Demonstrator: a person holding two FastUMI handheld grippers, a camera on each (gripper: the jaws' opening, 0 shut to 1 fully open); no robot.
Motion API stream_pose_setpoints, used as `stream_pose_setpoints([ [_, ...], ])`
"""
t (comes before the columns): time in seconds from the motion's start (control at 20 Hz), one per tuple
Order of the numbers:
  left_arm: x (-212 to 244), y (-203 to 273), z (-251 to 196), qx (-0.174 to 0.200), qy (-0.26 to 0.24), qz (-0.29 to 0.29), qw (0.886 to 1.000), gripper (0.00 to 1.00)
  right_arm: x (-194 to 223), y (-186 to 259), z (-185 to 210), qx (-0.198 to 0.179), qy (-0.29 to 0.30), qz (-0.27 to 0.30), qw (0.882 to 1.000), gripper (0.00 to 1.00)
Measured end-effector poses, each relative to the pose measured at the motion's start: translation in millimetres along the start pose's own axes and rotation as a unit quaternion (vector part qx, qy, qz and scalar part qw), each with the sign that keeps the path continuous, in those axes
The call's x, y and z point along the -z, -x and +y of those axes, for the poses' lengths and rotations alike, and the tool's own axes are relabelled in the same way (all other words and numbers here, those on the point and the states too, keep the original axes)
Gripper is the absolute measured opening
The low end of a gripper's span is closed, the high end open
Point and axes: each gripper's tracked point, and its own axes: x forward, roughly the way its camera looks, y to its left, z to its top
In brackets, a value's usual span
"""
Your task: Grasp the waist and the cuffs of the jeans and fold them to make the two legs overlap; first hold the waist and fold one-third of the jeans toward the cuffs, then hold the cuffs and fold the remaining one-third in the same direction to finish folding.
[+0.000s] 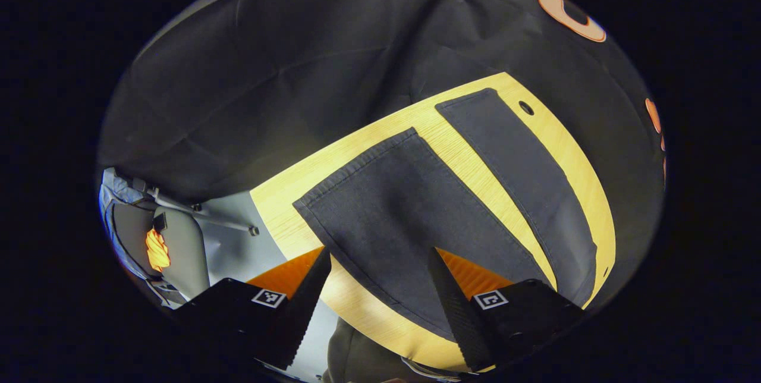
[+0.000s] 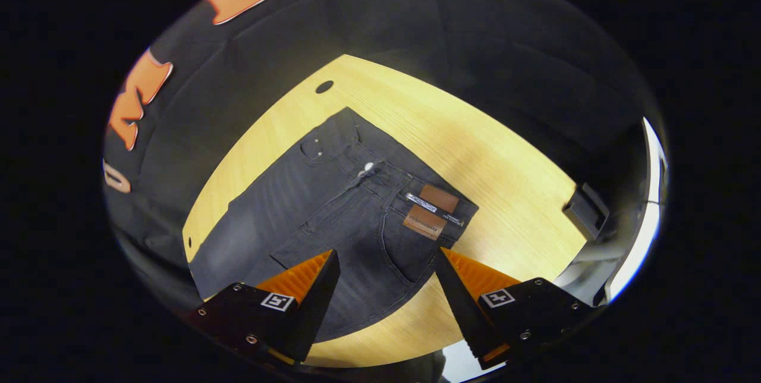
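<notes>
On the table (image 2: pixel 505 163), jeans (image 2: pixel 333 210) flat (legs apart), both grippers open above.

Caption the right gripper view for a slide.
Open right hand-held gripper poised above the waist of dark jeans lying flat on a wooden table.

Wooden table (image 2: pixel 505 175), black cloth wall (image 1: pixel 285 74)

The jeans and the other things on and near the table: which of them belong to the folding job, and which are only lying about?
For the job:
- jeans, flat on the table, legs apart
- left gripper over the cuffs, open
- right gripper over the waist, open

Lying about:
- dark block at the table edge
- chair beside the table
</notes>
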Motion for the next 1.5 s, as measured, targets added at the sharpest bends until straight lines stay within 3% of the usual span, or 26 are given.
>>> stream_pose_setpoints([
  [0.55,-0.3,-54.0,27.8,-0.049,0.058,0.107,0.991,0.99,-2.0,-52.9,-47.8,0.067,-0.092,0.071,0.991,0.98],
  [0.75,4.0,-65.8,36.9,-0.061,0.080,0.132,0.986,0.98,0.1,-61.6,-47.7,0.085,-0.084,0.091,0.989,0.96],
  [1.0,-3.7,-73.7,41.2,-0.085,0.087,0.152,0.981,0.96,1.9,-63.5,-52.5,0.135,-0.066,0.122,0.981,0.92],
  [1.1,-8.1,-74.9,31.5,-0.087,0.102,0.154,0.979,0.97,2.6,-65.4,-55.0,0.163,-0.036,0.127,0.978,0.85],
  [1.2,-8.0,-79.5,30.0,-0.083,0.101,0.154,0.979,0.94,0.8,-67.9,-45.3,0.164,-0.019,0.113,0.980,0.61],
  [1.3,-14.2,-78.8,30.0,-0.070,0.078,0.143,0.984,0.75,0.6,-68.2,-42.4,0.155,-0.012,0.106,0.982,0.47],
  [1.35,-19.6,-82.8,25.4,-0.063,0.088,0.131,0.985,0.43,-0.2,-69.3,-39.4,0.132,-0.010,0.101,0.986,0.42],
  [1.4,-22.7,-82.2,21.5,-0.046,0.083,0.132,0.987,0.11,-0.5,-68.1,-35.3,0.124,-0.046,0.099,0.986,0.42],
  [1.45,-30.1,-80.2,13.1,-0.023,0.094,0.113,0.989,0.10,-2.4,-69.7,-31.2,0.105,-0.066,0.097,0.988,0.24],
  [1.5,-30.8,-82.5,10.1,0.003,0.087,0.106,0.991,0.01,2.4,-68.6,-32.4,0.083,-0.092,0.099,0.987,0.24],
])
